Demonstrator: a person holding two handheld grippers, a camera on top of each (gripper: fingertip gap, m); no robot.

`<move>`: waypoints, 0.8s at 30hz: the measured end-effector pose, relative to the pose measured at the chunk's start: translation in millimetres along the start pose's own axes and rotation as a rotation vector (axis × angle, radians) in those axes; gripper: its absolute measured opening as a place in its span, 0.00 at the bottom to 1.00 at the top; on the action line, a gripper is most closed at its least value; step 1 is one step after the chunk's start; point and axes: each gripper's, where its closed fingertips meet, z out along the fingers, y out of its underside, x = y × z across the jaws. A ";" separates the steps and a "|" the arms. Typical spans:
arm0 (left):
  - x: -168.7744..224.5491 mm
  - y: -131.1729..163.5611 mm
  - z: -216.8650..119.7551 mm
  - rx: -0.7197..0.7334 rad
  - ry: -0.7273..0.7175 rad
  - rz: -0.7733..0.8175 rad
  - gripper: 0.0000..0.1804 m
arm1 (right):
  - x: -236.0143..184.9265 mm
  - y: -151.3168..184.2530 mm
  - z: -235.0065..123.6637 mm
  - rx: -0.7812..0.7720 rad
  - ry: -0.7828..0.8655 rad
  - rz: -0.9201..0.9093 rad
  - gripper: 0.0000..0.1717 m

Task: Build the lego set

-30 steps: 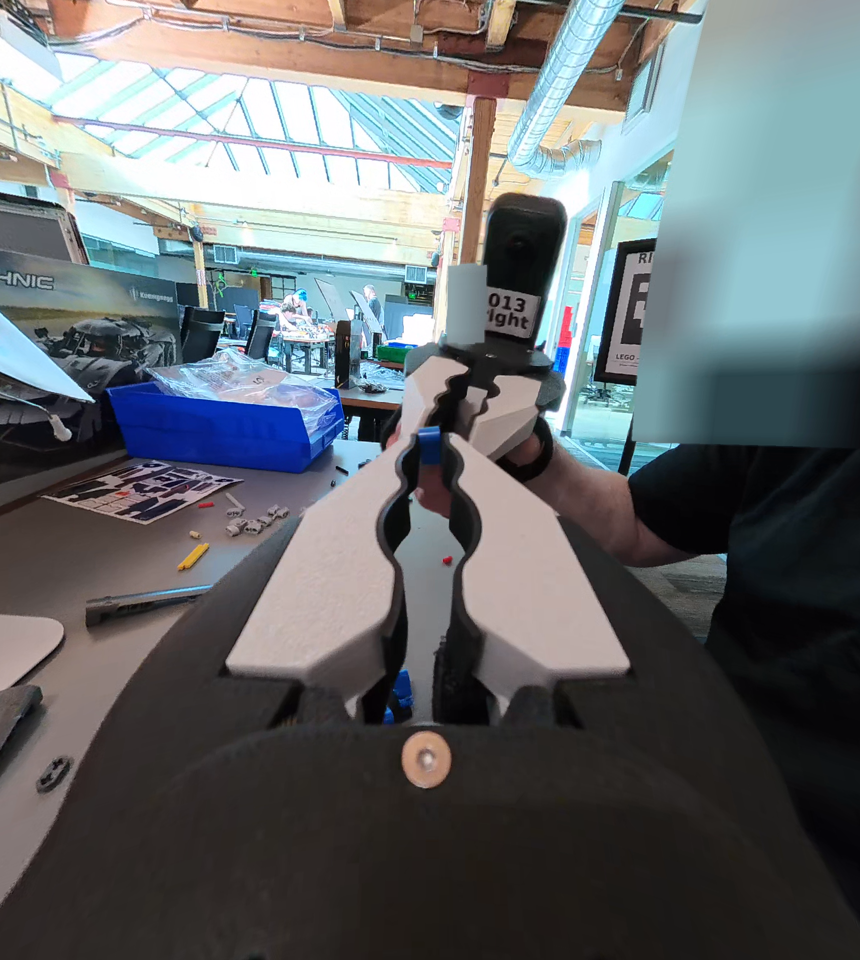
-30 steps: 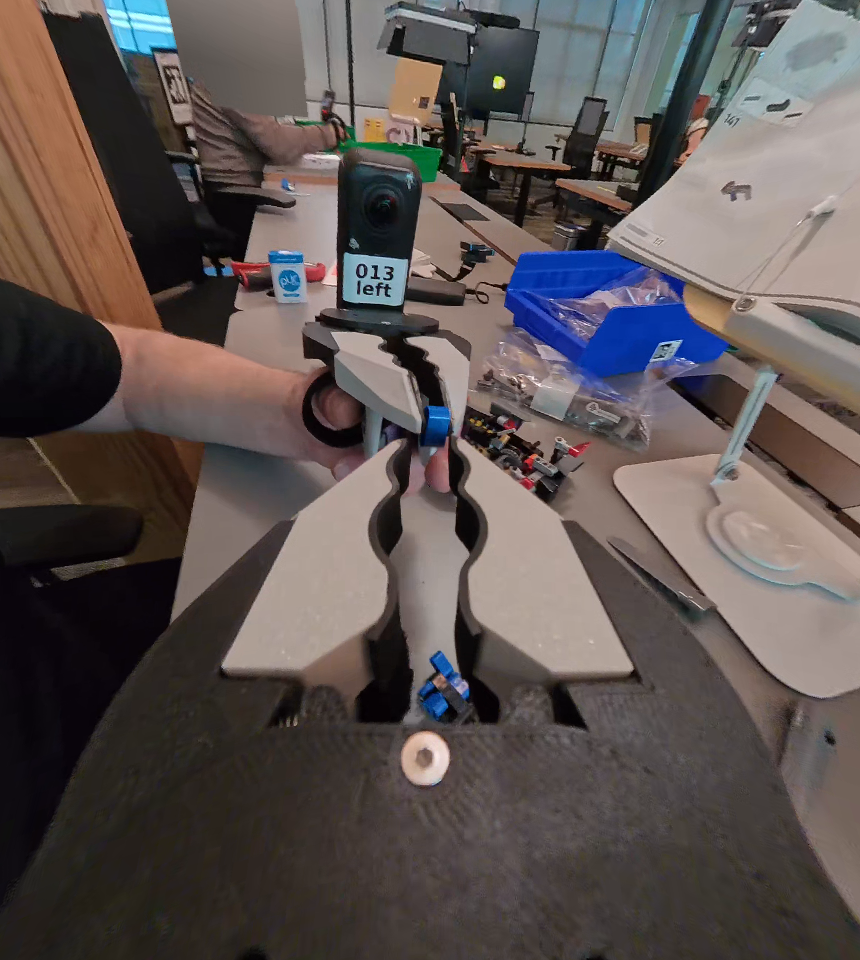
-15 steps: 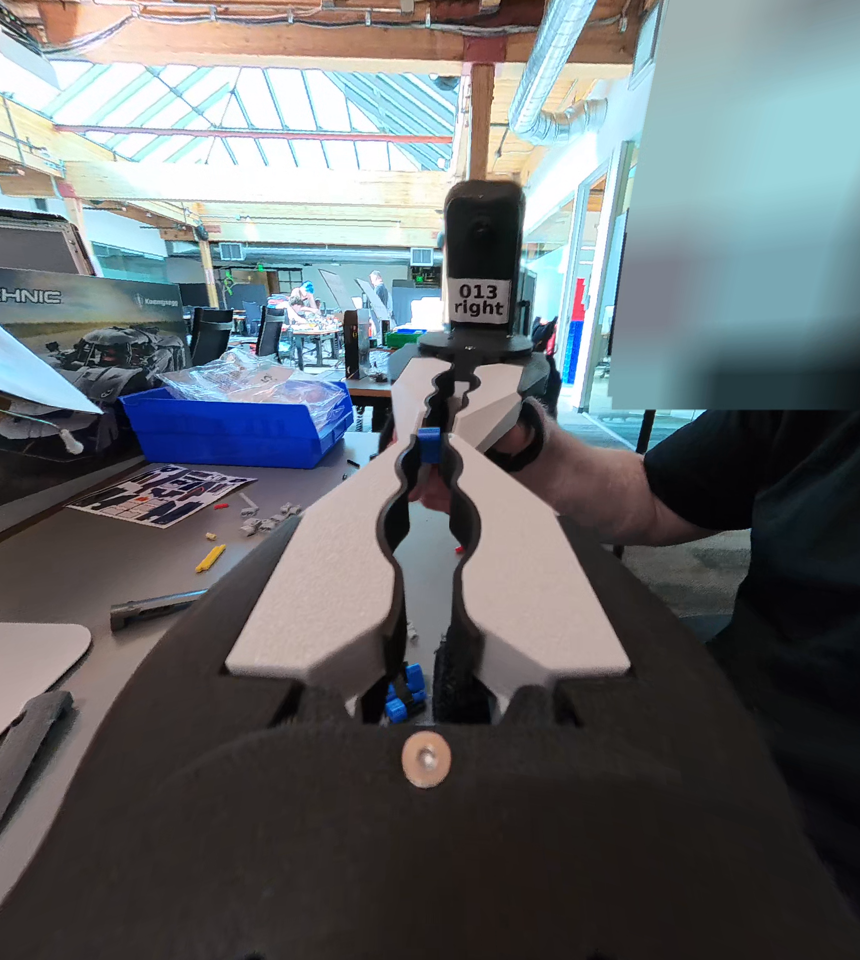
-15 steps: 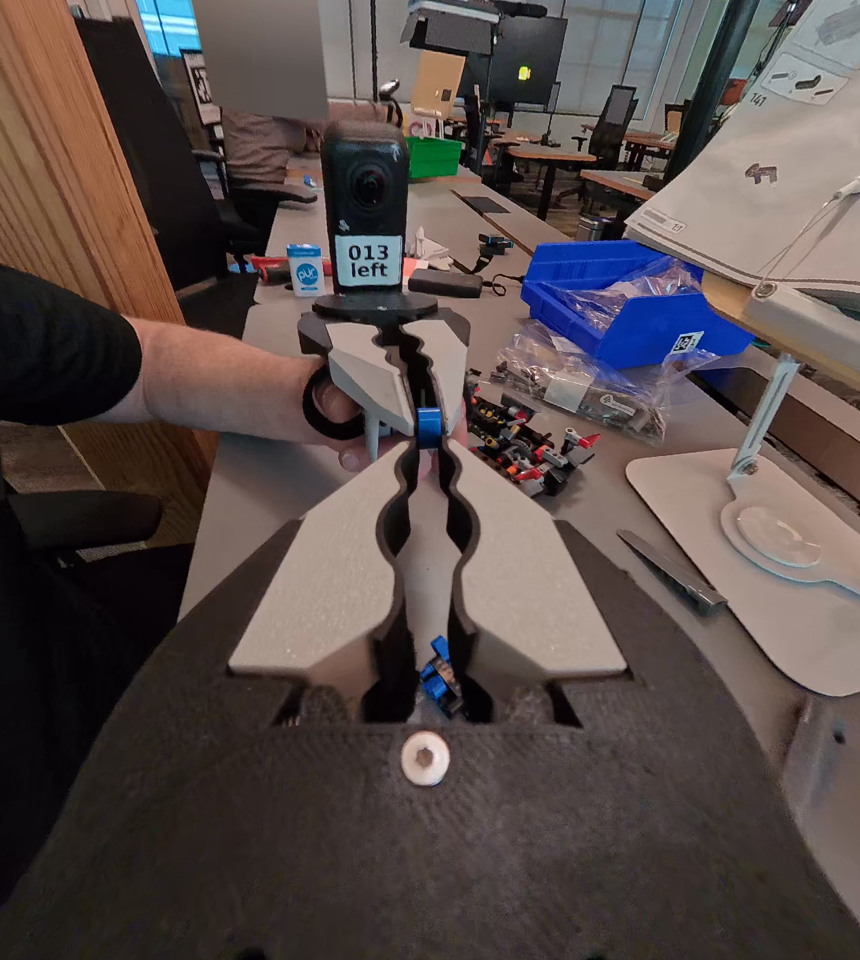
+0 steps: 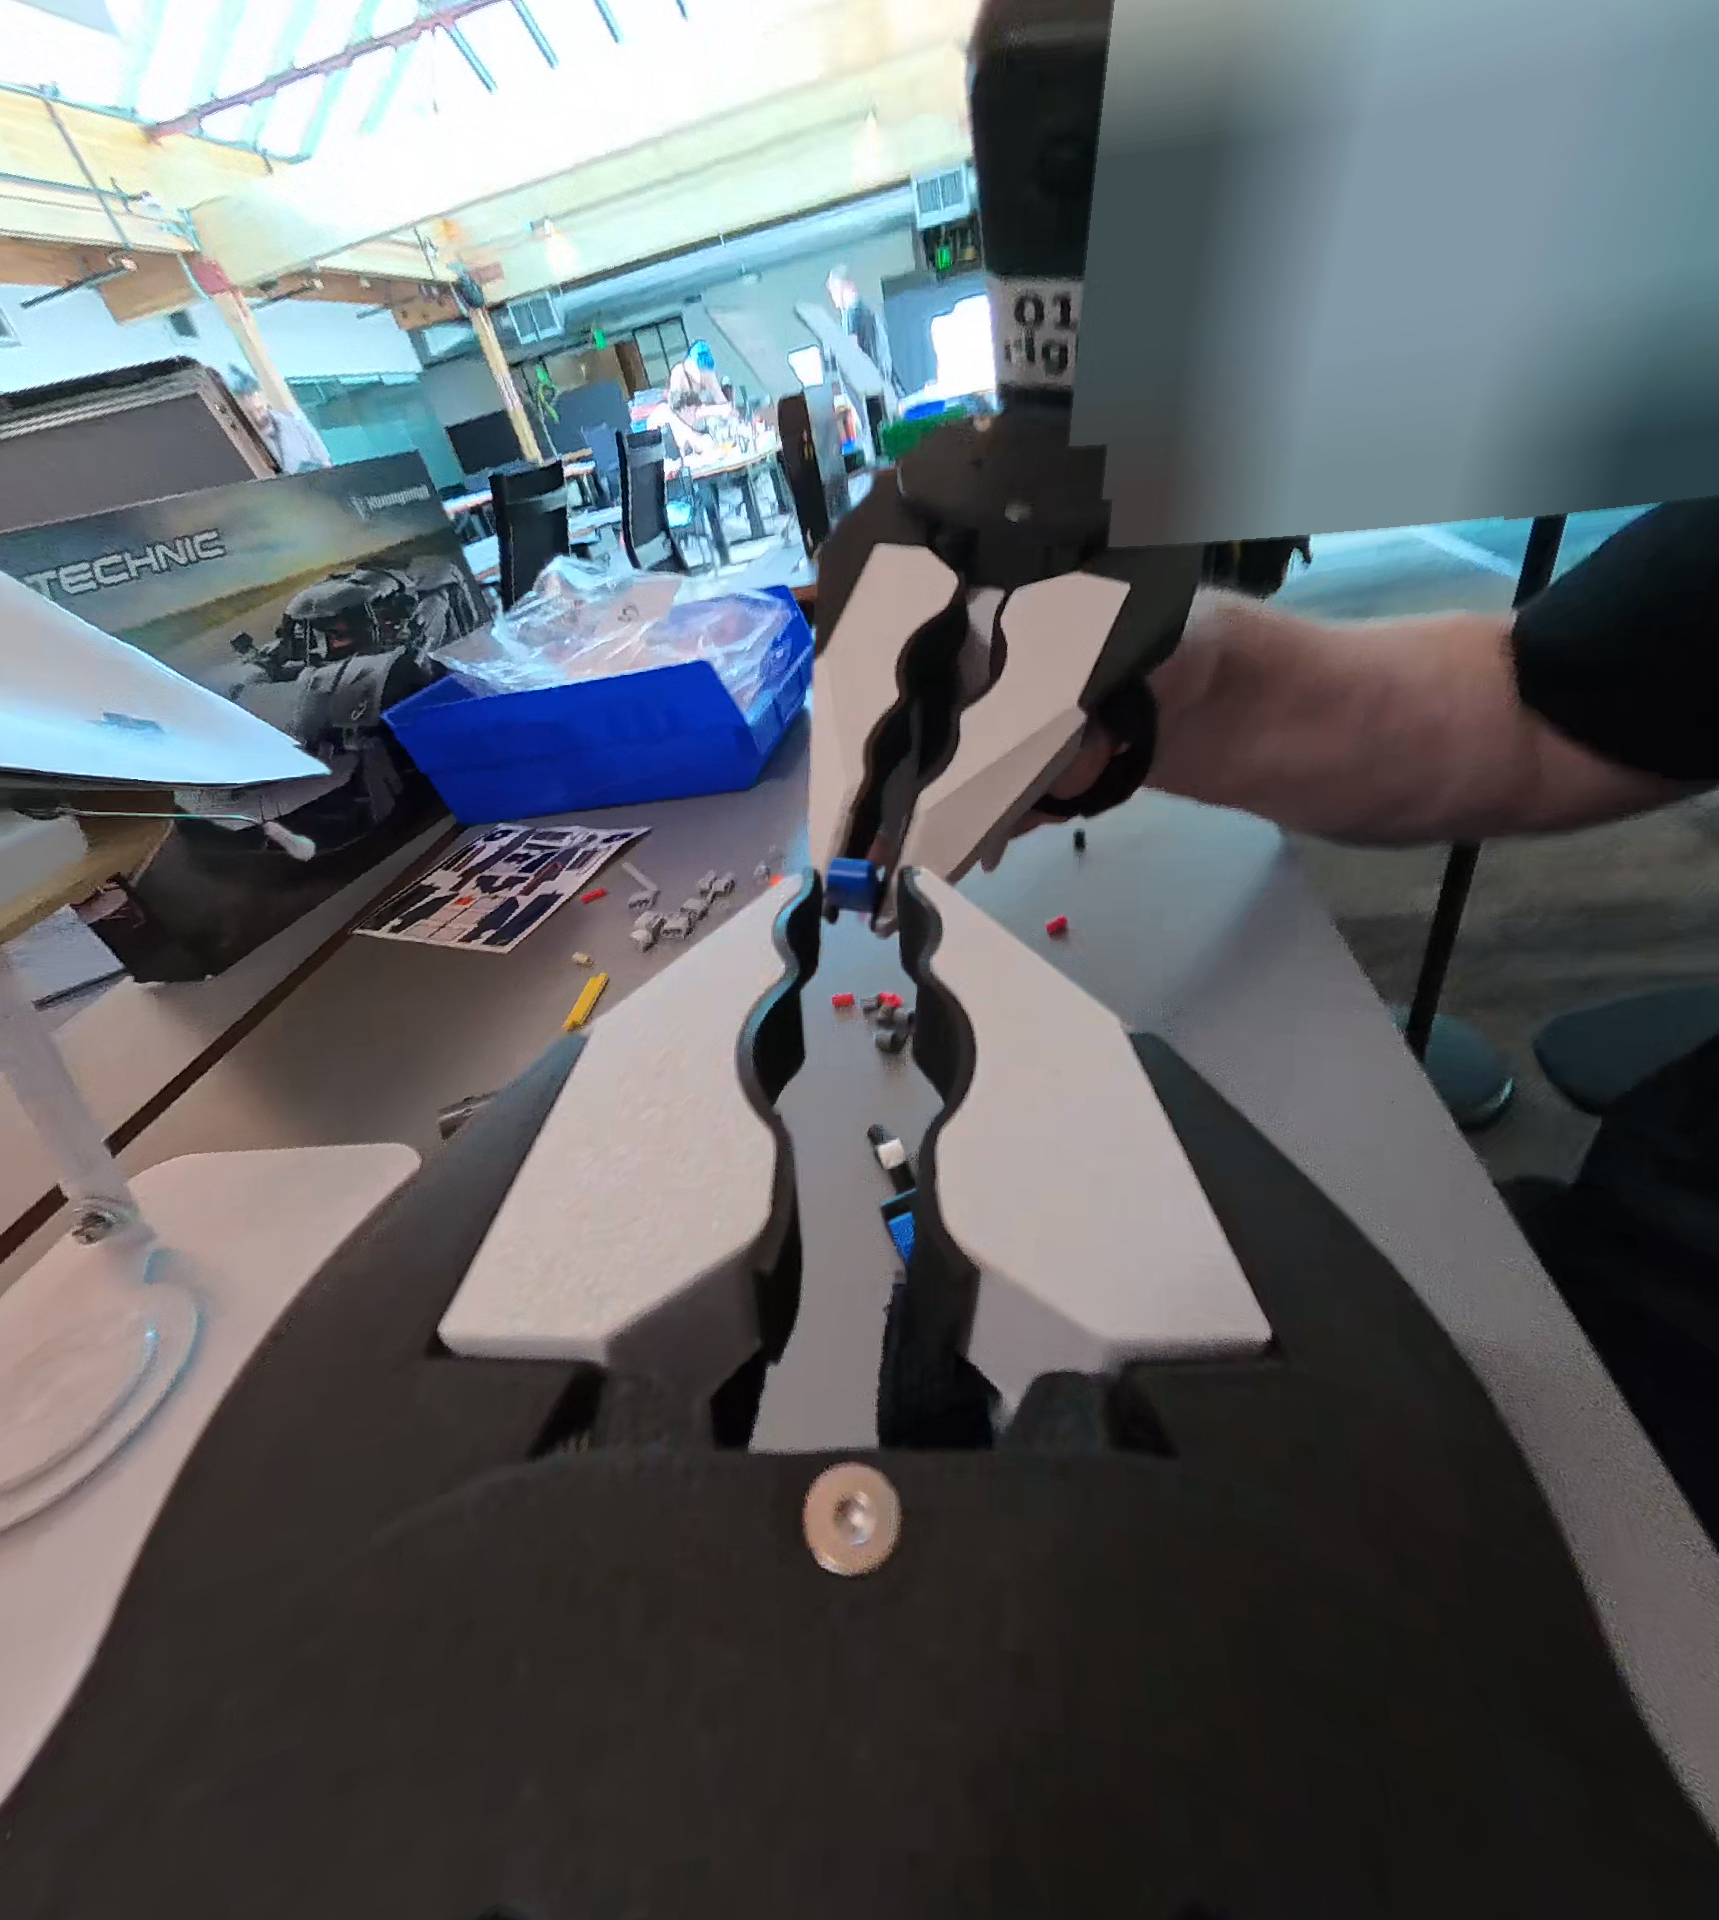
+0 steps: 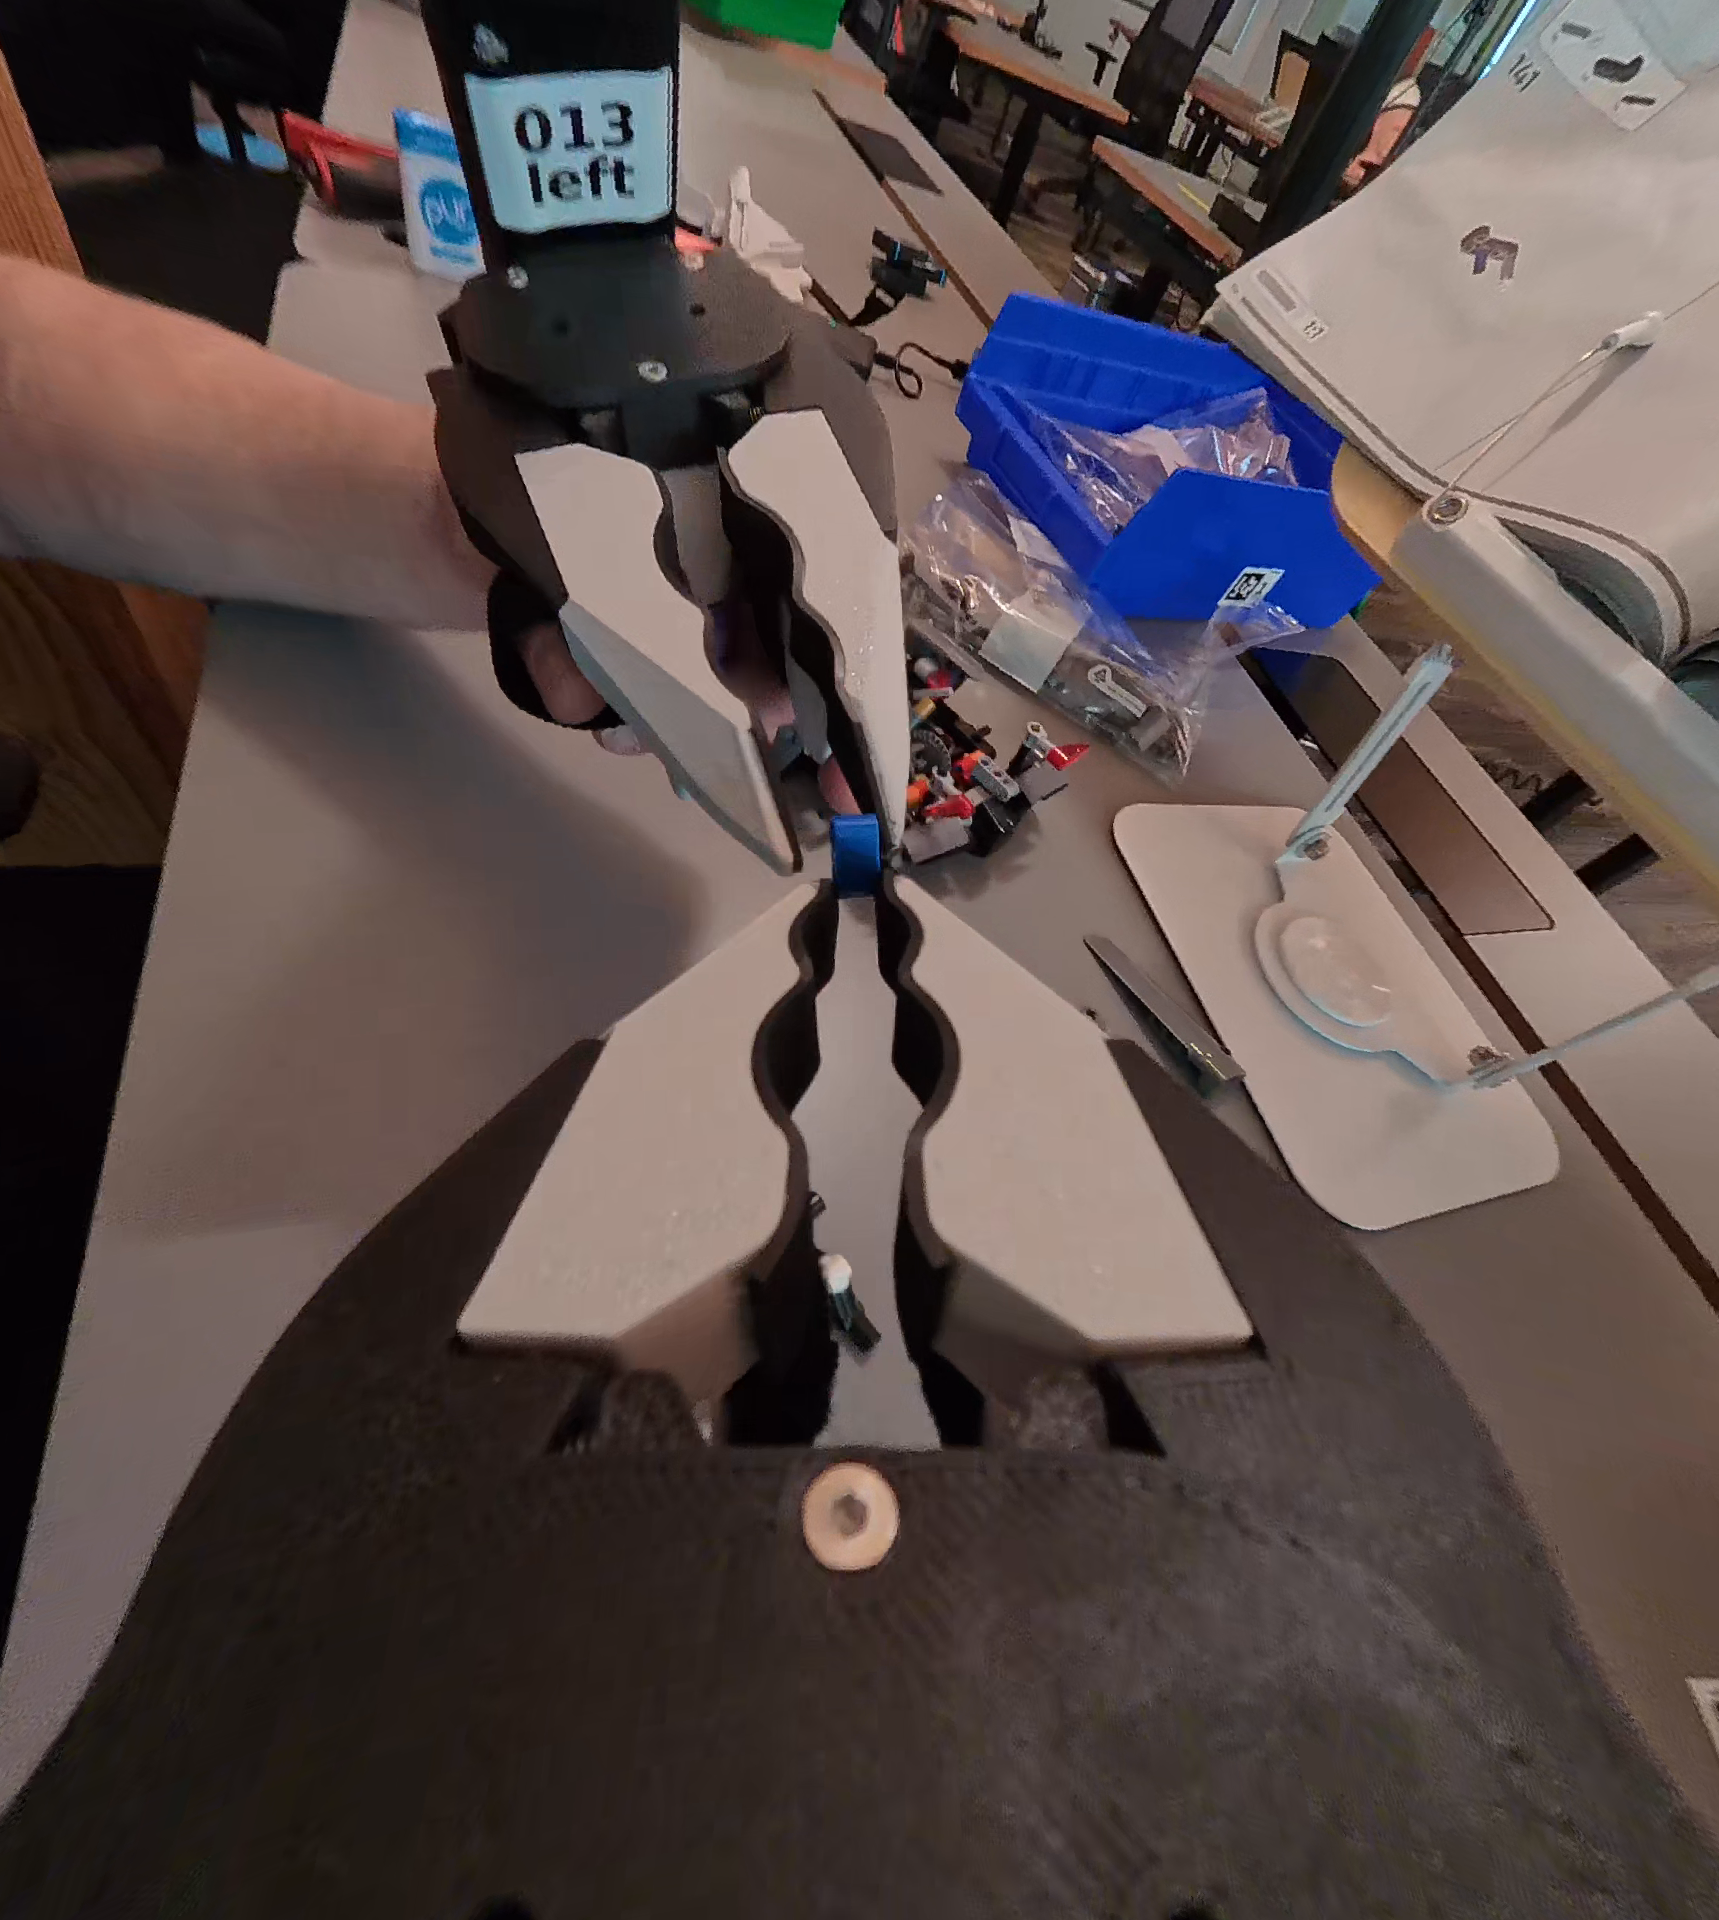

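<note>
A small blue piece [image 6: 855, 854] hangs above the grey table [image 6: 419, 935], where the two grippers meet tip to tip. My right gripper [image 6: 855, 891] is shut on it, with both pads pressed on its lower end. My left gripper [image 5: 862, 888] stands open around the same piece [image 5: 853, 885], and there is a gap between it and the pads. In the right wrist view the left gripper [image 6: 834, 847] comes down from above with its fingers spread. A bare strip shows between one left finger [image 6: 730, 790] and the piece. In the left wrist view the right gripper [image 5: 874, 868] reaches in from above.
A blue bin [image 6: 1177, 520] and a clear bag of parts [image 6: 1073, 623] lie at the far right. A part-built model [image 6: 980, 779] sits just behind the tips. A white stand base [image 6: 1354, 1039], a metal tool [image 6: 1161, 1008], a sticker sheet [image 5: 502, 883] and loose small pieces [image 5: 678, 914] lie around. My two grippers' fingertips are within a few centimetres of each other.
The right pads closed on the blue piece while the left still gripped it. The left jaws have now widened off it. Both grippers have tilted down towards the table.
</note>
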 end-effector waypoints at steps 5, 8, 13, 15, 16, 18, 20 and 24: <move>2.4 13.3 6.5 -0.090 -0.026 0.082 0.07 | -1.7 9.6 3.5 -0.081 0.023 -0.085 0.03; 3.6 18.8 7.5 -0.127 -0.027 0.112 0.06 | -4.1 12.8 4.9 -0.106 0.012 -0.105 0.03; 3.4 24.0 7.3 -0.167 -0.032 0.139 0.03 | -4.2 16.9 7.0 -0.126 0.008 -0.106 0.03; 2.4 25.4 7.6 -0.173 -0.038 0.137 0.03 | -3.2 17.7 7.7 -0.130 0.017 -0.103 0.04; 1.8 25.6 7.7 -0.173 -0.042 0.136 0.03 | -2.3 19.0 7.7 -0.138 0.024 -0.102 0.04; 0.3 27.3 8.3 -0.181 -0.050 0.127 0.03 | 0.8 22.2 6.2 -0.153 0.046 -0.109 0.04; -1.7 30.3 8.6 -0.197 -0.061 0.122 0.03 | 4.6 29.1 3.0 -0.175 0.065 -0.122 0.05; -3.7 39.4 10.6 -0.248 -0.072 0.052 0.03 | 5.4 60.0 -3.0 -0.268 0.012 -0.165 0.11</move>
